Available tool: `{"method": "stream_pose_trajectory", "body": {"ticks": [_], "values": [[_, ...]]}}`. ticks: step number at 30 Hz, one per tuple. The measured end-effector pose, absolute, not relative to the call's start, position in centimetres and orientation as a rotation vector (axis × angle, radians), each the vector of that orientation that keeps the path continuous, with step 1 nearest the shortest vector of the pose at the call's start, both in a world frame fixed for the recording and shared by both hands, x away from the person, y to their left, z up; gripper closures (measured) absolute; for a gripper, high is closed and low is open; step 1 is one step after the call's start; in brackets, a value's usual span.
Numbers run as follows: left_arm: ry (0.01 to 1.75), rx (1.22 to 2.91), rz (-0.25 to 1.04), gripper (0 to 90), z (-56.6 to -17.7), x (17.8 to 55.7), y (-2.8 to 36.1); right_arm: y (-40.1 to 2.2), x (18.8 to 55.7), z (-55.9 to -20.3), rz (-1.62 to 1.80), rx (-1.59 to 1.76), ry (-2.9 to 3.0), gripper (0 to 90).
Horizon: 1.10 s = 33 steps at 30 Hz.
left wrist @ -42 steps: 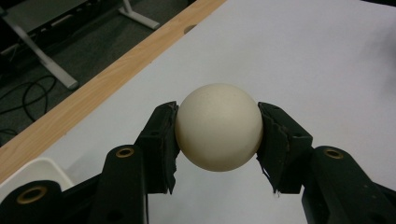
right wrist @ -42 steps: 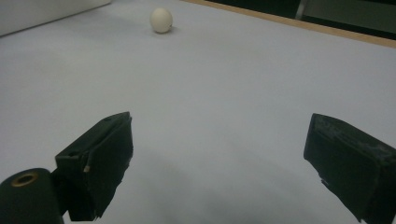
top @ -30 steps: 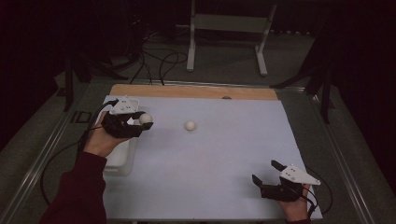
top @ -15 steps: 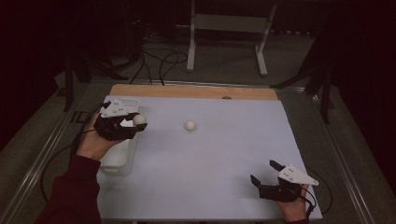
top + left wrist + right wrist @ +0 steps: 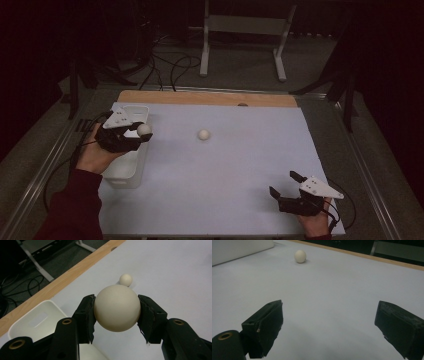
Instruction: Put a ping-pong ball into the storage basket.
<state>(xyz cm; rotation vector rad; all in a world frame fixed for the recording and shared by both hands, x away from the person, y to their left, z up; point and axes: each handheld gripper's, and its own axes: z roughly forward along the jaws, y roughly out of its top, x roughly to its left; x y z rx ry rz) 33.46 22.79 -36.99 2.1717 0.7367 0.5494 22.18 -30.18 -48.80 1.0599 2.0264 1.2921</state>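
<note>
My left gripper point(image 5: 141, 134) is shut on a cream ball point(image 5: 144, 129), held above the right rim of a white bin point(image 5: 131, 172) at the table's left. In the left gripper view the held ball point(image 5: 117, 308) sits squeezed between both black pads, with the bin point(image 5: 35, 320) below and to the left. A second cream ball point(image 5: 203, 134) lies loose on the pale sheet near the table's middle, also seen small past the held ball point(image 5: 125, 279) and far ahead in the right gripper view point(image 5: 300, 256). My right gripper point(image 5: 288, 184) rests at the front right, open, with nothing between its jaws point(image 5: 329, 325).
A wooden strip point(image 5: 210, 98) edges the far side of the table. Beyond it stand a white metal frame point(image 5: 240, 30) and loose cables point(image 5: 165, 65) on the floor. A dark cable point(image 5: 55, 170) trails off the left gripper.
The left hand with its ball has drifted slightly back toward the bin's far end. The right gripper and the loose ball have stayed put.
</note>
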Motion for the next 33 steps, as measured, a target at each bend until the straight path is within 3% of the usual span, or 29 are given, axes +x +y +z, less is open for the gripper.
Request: {"method": "stream_pose_trajectory", "body": {"ticks": [33], "values": [[0.800, 2.140, 0.584, 50.8, -37.6, 32.7, 25.3, -30.2, 22.2, -48.8, 1.290, 1.070, 2.011, 7.9]]}}
